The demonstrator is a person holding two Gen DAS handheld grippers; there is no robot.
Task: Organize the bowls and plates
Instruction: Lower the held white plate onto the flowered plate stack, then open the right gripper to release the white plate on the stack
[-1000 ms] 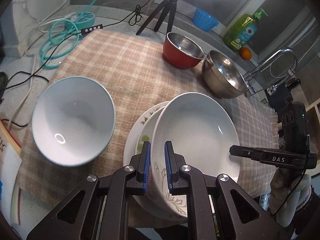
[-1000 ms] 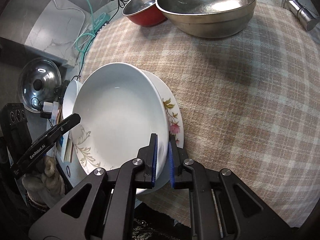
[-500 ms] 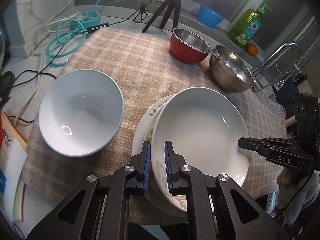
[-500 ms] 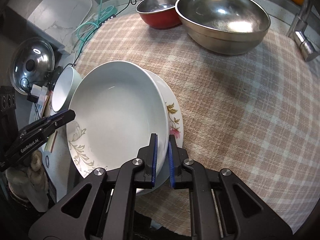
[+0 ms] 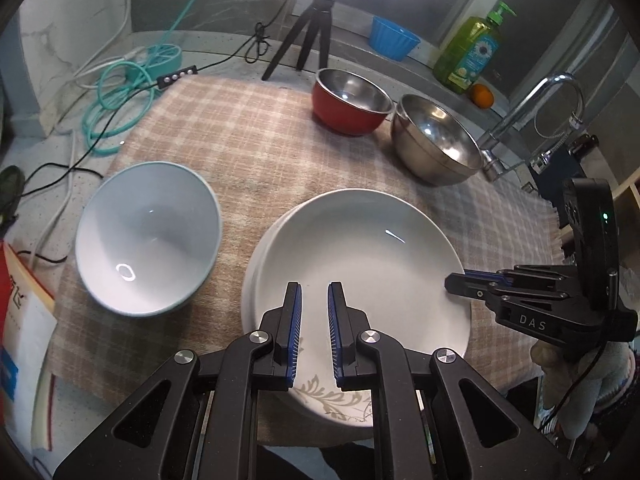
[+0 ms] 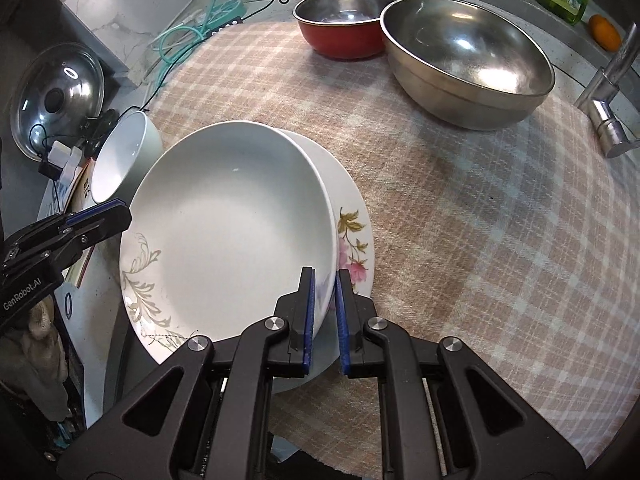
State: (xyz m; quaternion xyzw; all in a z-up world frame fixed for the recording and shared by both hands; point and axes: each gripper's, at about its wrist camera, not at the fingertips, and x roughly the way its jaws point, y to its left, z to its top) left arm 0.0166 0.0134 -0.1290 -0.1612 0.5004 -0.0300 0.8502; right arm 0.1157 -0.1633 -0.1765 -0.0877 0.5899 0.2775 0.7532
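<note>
Both jaws pinch the white dish's [image 6: 232,232] rim: left gripper [image 5: 314,292] nearside, right gripper [image 6: 325,280] above floral plate [image 6: 352,236]; bare cloth [image 6: 460,220] beyond.

Right claw [image 6: 324,276] on white plate [image 6: 228,224] rim

The white deep plate [image 5: 360,264] has dropped from its steep tilt to lie nearly level over the flowered plate [image 6: 352,240], hiding most of it from the left view; the right claw [image 6: 324,280] has rolled with it
</note>
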